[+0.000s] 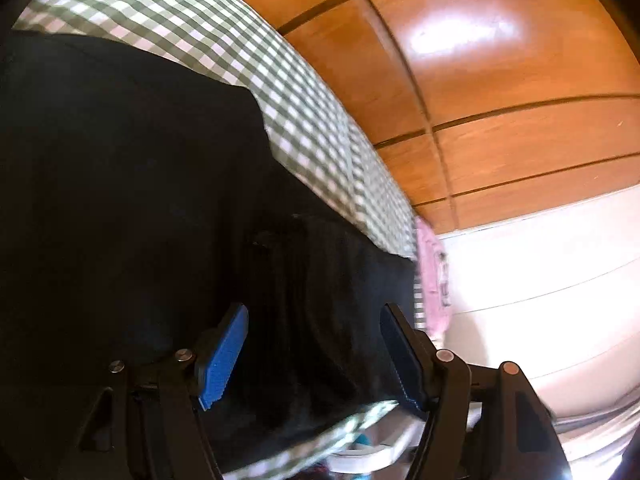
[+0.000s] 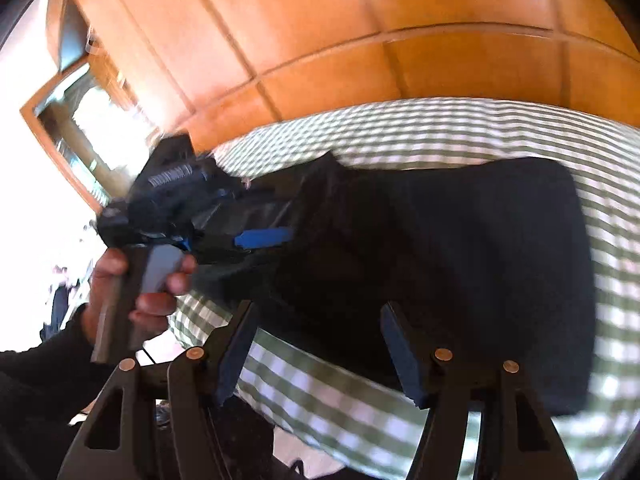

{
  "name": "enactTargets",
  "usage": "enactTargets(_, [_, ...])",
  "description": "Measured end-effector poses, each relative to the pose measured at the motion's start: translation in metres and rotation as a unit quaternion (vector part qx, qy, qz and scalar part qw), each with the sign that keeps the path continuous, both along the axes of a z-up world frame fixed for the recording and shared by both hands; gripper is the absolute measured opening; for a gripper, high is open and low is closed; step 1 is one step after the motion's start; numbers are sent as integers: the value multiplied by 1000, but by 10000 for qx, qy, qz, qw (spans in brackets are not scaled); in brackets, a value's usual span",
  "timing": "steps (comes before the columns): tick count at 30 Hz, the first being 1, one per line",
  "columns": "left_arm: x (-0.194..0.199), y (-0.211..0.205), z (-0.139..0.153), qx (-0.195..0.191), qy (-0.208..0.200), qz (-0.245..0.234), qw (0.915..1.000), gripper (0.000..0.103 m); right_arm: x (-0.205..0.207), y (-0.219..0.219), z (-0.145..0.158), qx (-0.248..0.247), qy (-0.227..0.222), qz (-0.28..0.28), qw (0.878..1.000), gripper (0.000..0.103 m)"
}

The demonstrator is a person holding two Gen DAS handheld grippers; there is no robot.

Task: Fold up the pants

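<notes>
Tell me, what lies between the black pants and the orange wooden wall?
A strip of green-and-white checked sheet lies between black pants and orange wooden wall, seen in both views.

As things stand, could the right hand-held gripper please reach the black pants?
Probably yes: the right hand-held gripper is open just above the black pants on the checked cloth, with nothing between them.

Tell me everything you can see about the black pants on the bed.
The pants are plain black, of soft matte cloth, lying flat on the green and white checked bedcover in a roughly rectangular shape, apparently already folded over. Fine vertical creases show at the end near the left gripper, whose blue-padded jaws stand open over it. The right gripper hangs open above the near edge.
</notes>
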State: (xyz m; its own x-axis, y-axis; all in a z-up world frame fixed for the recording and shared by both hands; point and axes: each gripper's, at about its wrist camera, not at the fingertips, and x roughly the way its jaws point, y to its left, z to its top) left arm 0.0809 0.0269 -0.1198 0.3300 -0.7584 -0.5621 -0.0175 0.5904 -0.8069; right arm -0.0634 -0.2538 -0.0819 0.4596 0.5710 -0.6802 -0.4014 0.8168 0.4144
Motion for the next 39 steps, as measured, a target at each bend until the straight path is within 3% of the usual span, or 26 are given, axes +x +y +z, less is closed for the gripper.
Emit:
enactTargets(4, [11,-18,-6,124,180,-311,9993,68,-22,-61,2,-166,132,-941,9953,65])
enactTargets(6, [17,-31,-8,330,228,-510,9979,60,-31,-83,-3,-297,232,-1318,9906,65])
enactTargets(8, [14,-40,-8,486,208,-690,9962,34,-41,-103,-13,-569,405,-1714,9827,65])
enactTargets(11, [14,-54,1,717,-48,-910,9933,20,-47,-112,-33,-853,600,-2055,9731,65])
enactTargets(14, [15,-57,19,637,-364,-963,9926,18,-42,-107,-44,-875,601,-2210,9695,64])
enactTargets(20, [14,-59,63,58,-1015,-1100,9887,18,-21,-96,-49,-884,282,-2526,9631,63])
enactTargets(22, [11,-60,77,-1,-1279,-1121,9854,17,-15,-97,-48,-826,175,-2709,9589,54])
enactTargets(24, [10,-59,80,212,-1357,-1068,9848,17,-19,-107,-46,-463,183,-2939,9545,49])
enactTargets(28, [17,-52,38,848,-822,-968,9883,16,-19,-117,-66,-235,492,-3095,9493,44])
enactTargets(31, [18,-46,-10,1220,-223,-928,9879,16,-19,-112,-66,-479,379,-2914,9546,43])
enactTargets(33, [14,-40,-17,1017,-240,-811,9912,16,-16,-106,-65,-752,367,-2738,9581,44])
enactTargets(37, [7,-47,-8,1273,-501,-865,9868,16,-11,-108,-59,-1053,744,-2080,9696,47])
enactTargets(39, [5,-51,-2,1397,-634,-921,9839,16,-17,-117,-47,-1183,768,-2040,9688,47])
